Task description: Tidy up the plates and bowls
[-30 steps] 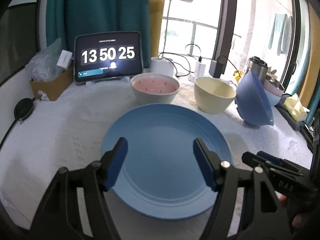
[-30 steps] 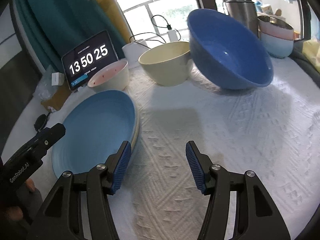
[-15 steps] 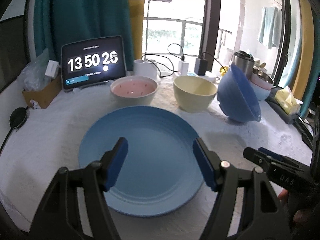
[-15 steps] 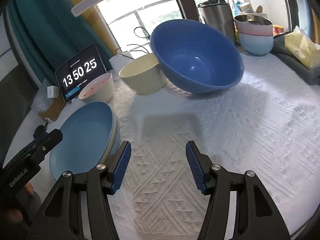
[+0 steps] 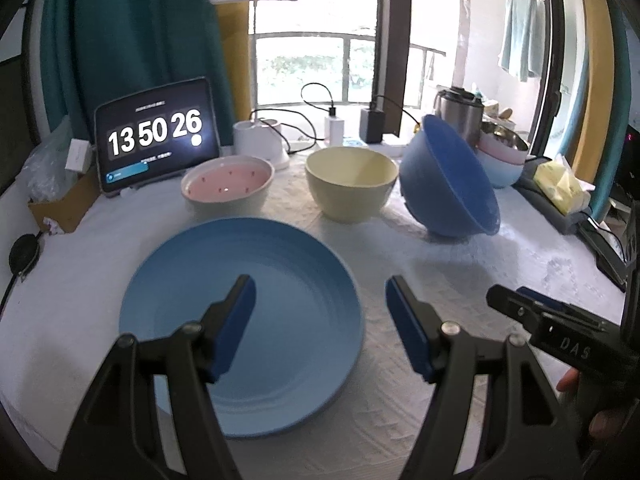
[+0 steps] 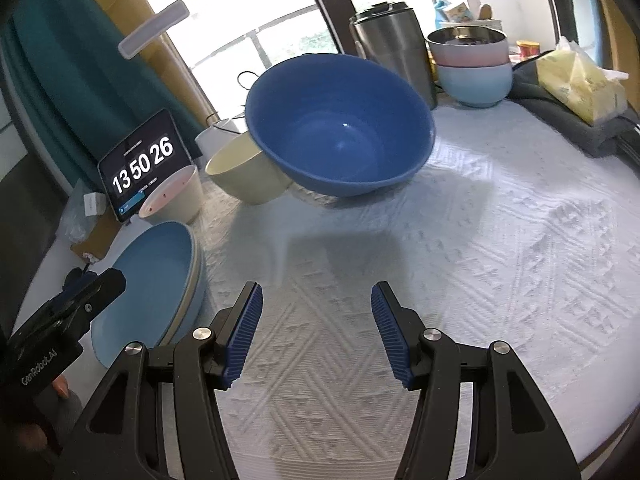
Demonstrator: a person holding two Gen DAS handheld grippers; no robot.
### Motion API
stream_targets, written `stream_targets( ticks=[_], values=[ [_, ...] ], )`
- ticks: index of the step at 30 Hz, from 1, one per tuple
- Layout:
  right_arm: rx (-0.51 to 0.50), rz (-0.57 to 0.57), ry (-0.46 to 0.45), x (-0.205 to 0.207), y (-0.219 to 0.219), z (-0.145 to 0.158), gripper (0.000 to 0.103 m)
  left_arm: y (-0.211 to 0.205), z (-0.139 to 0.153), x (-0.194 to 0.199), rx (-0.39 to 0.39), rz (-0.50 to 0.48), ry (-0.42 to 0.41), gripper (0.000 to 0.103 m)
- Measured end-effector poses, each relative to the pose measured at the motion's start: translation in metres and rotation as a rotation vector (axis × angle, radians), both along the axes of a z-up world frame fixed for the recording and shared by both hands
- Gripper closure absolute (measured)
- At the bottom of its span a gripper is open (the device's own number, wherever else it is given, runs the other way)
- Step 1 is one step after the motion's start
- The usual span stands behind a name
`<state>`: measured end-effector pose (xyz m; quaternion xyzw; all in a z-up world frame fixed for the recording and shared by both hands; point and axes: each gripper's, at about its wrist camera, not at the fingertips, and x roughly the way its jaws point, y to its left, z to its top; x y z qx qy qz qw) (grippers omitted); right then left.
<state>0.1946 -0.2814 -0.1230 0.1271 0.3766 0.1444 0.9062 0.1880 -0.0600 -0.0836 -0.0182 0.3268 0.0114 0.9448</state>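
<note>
My left gripper point(image 5: 320, 312) stands with its jaws wide apart and nothing between the blue pads; it hangs over the near right edge of the light blue plate point(image 5: 256, 280), which lies flat on the white textured tablecloth point(image 5: 460, 272). My right gripper point(image 6: 316, 324) is likewise spread wide and empty, above bare cloth just right of that plate; from this side the plate point(image 6: 152, 280) shows a cream edge beneath it, so it appears to rest on a second plate. Beyond the plate, a pink-lined bowl point(image 5: 227, 184) and a pale yellow bowl point(image 5: 351, 184) stand upright side by side, slightly apart. To their right, the large dark blue bowl point(image 6: 340, 128) sits tilted, its opening turned toward my right gripper, its rim overlapping the yellow bowl in the right wrist view; whether the two touch I cannot tell. Farther right, a stack of a pink bowl in a light blue bowl point(image 6: 474, 76) stands beside a steel tumbler point(image 6: 394, 40). At the far left a tablet clock point(image 5: 154, 136) leans upright. A pack of yellow tissues point(image 6: 576, 80) lies at the far right edge.
</note>
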Motion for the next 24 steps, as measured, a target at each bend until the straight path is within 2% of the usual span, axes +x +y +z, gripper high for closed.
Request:
stream_targets(
  ticks=[24],
  values=[
    [0.009,-0.057,0.019,0.023,-0.049,0.008,0.043,-0.048,0.008,0.033,0.011,-0.059,0.029,0.034]
  ],
)
